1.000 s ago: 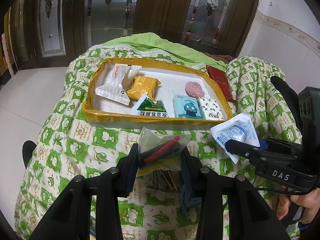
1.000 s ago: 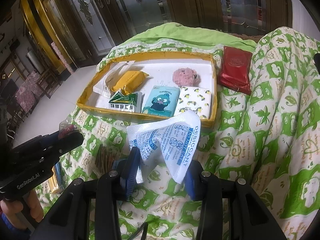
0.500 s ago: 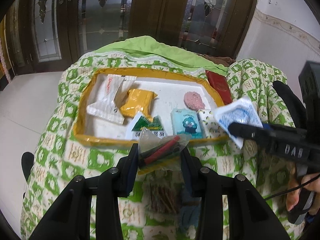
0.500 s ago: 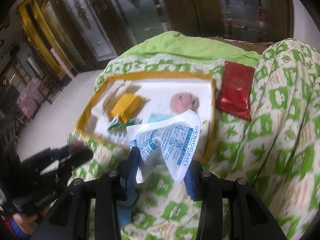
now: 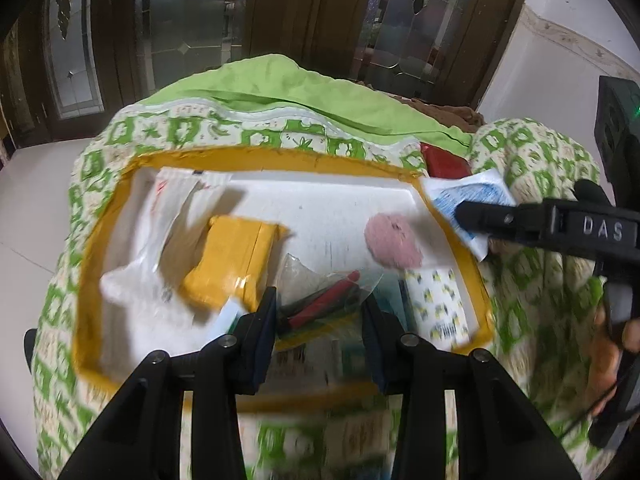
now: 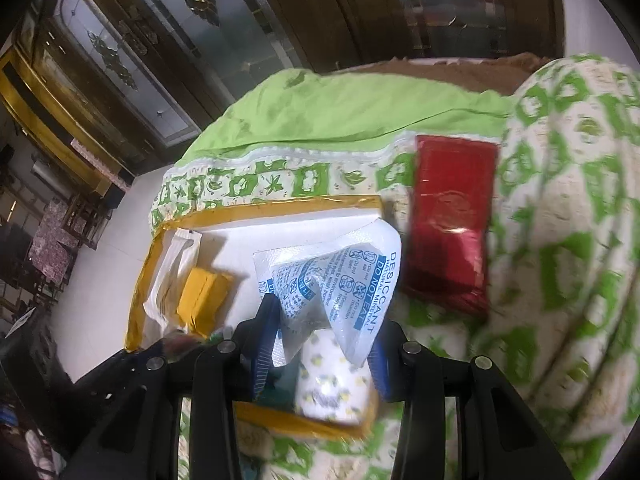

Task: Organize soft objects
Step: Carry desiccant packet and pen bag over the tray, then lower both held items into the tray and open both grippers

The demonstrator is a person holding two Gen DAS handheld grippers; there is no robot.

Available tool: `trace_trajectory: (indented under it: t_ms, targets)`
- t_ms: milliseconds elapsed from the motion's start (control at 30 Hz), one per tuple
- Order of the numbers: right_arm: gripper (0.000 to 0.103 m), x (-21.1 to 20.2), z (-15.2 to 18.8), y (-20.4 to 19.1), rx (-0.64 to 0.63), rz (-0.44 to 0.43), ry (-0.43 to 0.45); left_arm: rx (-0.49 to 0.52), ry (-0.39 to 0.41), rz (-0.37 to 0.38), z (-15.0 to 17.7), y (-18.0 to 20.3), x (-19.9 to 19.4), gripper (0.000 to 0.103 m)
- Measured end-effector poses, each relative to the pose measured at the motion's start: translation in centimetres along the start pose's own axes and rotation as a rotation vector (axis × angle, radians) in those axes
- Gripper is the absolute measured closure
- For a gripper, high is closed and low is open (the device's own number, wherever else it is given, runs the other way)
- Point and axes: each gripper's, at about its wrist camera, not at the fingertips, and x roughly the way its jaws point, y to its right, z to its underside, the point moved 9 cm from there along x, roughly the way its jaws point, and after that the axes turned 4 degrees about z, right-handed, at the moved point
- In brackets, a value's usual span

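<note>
My left gripper [image 5: 320,316] is shut on a clear plastic bag with red and dark sticks [image 5: 324,300], held over the front middle of the yellow-rimmed white tray [image 5: 92,240]. My right gripper [image 6: 318,340] is shut on a white and blue desiccant packet [image 6: 340,280], held over the tray's right end [image 6: 280,206]; the packet also shows in the left wrist view [image 5: 468,196]. In the tray lie a white packet [image 5: 148,248], a yellow packet [image 5: 232,264], a pink puff [image 5: 394,244] and a lemon-print tissue pack [image 5: 438,304].
The tray sits on a green and white patterned quilt [image 5: 100,160]. A red packet [image 6: 452,220] lies on the quilt just right of the tray. Dark wooden glass doors [image 5: 280,12] stand behind, with white floor [image 5: 28,208] at the left.
Both grippers have moved forward from over the quilt to over the tray, each still holding its item. The right gripper has also swung toward the tray's right end.
</note>
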Motion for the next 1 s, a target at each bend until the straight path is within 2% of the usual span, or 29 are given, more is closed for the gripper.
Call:
trace_trajectory:
  t_ms: [300, 467, 700, 800, 867, 967, 1000]
  targets:
    - [0.059, 5.2, -2.6, -2.5, 0.013, -0.056, -0.061, -0.001, -0.033, 0.003, -2.1, 0.0, 4.8, 0.065]
    - [0.059, 7.6, -3.1, -2.7, 0.002, -0.040, -0.076, -0.003, -0.050, -0.002, -1.9, -0.3, 6.5, 0.065]
    - [0.059, 9.6, -2.8, -2.8, -0.027, -0.008, -0.081, 0.013, -0.046, -0.008, -2.0, -0.3, 6.7, 0.065]
    - [0.059, 9.5, -2.8, -2.9, -0.040, 0.003, -0.068, 0.018, -0.048, -0.008, -1.8, -0.2, 6.5, 0.058]
    - [0.058, 9.2, -2.9, -2.9, -0.032, 0.001, -0.058, 0.024, -0.046, -0.004, -1.6, 0.1, 6.4, 0.045]
    - [0.047, 8.2, -3.1, -3.0, 0.001, -0.036, -0.037, 0.036, -0.039, 0.006, -1.5, 0.6, 6.0, 0.033]
    - [0.040, 7.9, -3.2, -2.9, 0.006, -0.038, -0.030, 0.044, -0.033, 0.004, -1.4, 0.7, 5.7, 0.032]
